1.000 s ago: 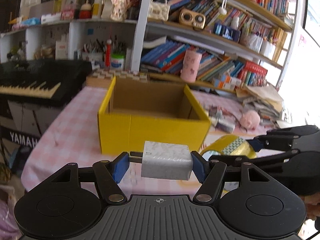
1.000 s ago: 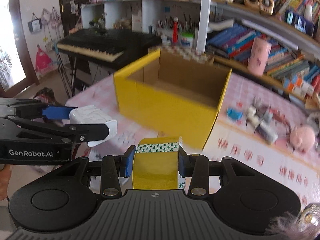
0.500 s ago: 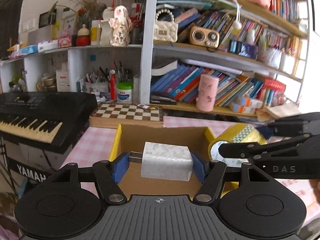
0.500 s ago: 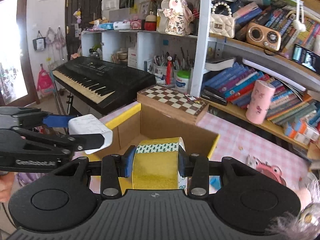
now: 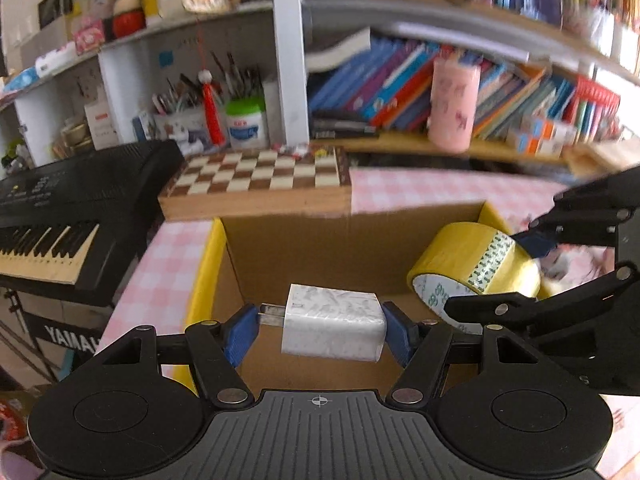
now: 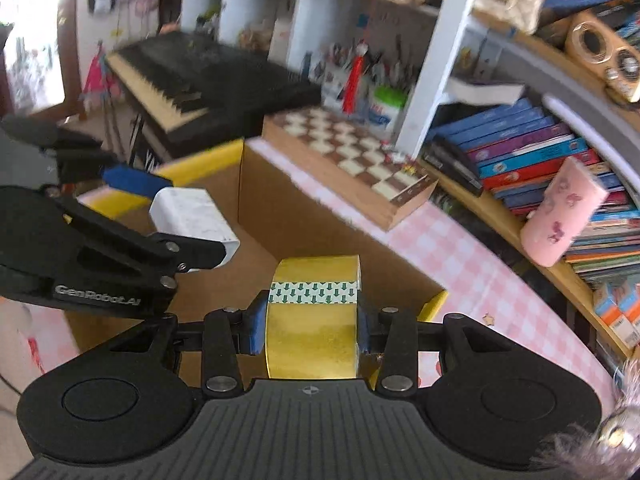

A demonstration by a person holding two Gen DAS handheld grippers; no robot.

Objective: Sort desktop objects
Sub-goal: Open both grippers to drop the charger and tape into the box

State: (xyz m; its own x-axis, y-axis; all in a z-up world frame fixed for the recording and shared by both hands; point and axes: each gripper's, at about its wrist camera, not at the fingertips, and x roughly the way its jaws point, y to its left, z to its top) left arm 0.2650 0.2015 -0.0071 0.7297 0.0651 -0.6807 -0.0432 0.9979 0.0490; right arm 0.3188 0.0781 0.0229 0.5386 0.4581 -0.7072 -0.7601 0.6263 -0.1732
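My left gripper is shut on a white plug charger and holds it over the open yellow cardboard box. My right gripper is shut on a yellow tape roll and holds it over the box's right side. The tape roll and the right gripper show at the right of the left wrist view. The charger and the left gripper show at the left of the right wrist view.
A wooden chessboard box lies right behind the yellow box on the pink checked tablecloth. A black keyboard stands to the left. Bookshelves with a pink cup run along the back.
Both grippers have moved forward and down over the box, each still holding its object. The box interior now fills the lower view.
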